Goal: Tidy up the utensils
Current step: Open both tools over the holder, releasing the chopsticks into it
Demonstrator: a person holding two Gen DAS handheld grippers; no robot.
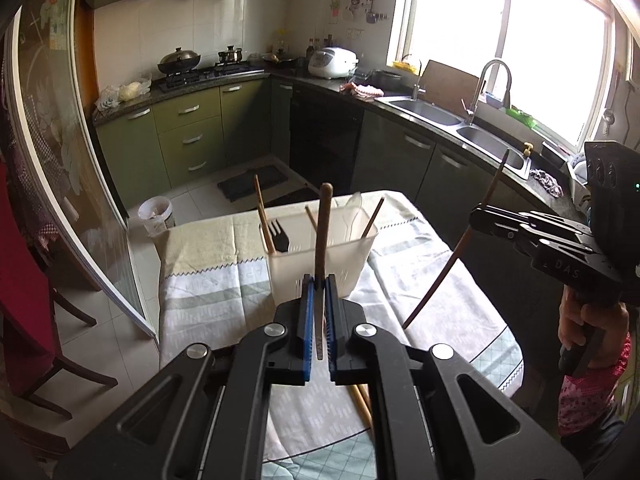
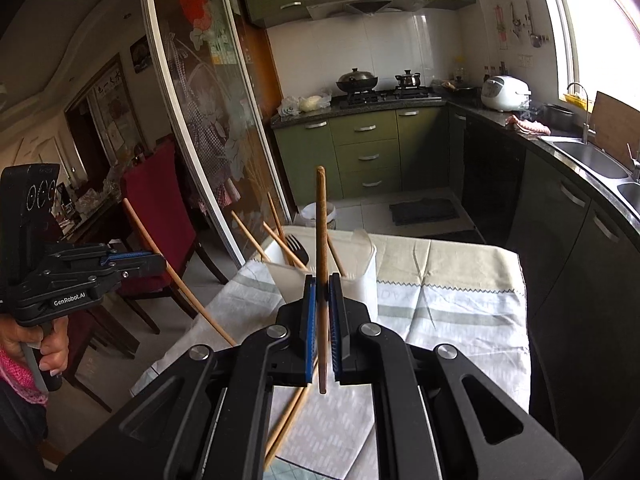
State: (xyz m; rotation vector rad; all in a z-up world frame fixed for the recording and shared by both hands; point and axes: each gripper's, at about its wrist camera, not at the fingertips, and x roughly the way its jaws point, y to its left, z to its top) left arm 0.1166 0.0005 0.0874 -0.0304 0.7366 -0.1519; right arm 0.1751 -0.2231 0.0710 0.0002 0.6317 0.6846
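Observation:
A translucent white utensil holder (image 1: pixel 320 252) stands on the cloth-covered table (image 1: pixel 420 280); it also shows in the right wrist view (image 2: pixel 360 280). It holds several chopsticks, a black fork (image 1: pixel 279 232) and a white spoon (image 1: pixel 354 210). My left gripper (image 1: pixel 319 292) is shut on a brown chopstick (image 1: pixel 322 232), held upright just before the holder. My right gripper (image 2: pixel 322 296) is shut on a dark brown chopstick (image 2: pixel 321 240), upright near the holder; it appears in the left wrist view (image 1: pixel 488 216) to the right of the table. Loose light chopsticks (image 2: pixel 292 416) lie on the cloth under the grippers.
A red-backed chair (image 2: pixel 160 216) stands left of the table by a glass sliding door (image 2: pixel 192 112). Green cabinets, a stove with pots (image 1: pixel 180 62), a rice cooker (image 1: pixel 332 62) and a double sink (image 1: pixel 460 120) line the kitchen. A white bucket (image 1: pixel 156 216) sits on the floor.

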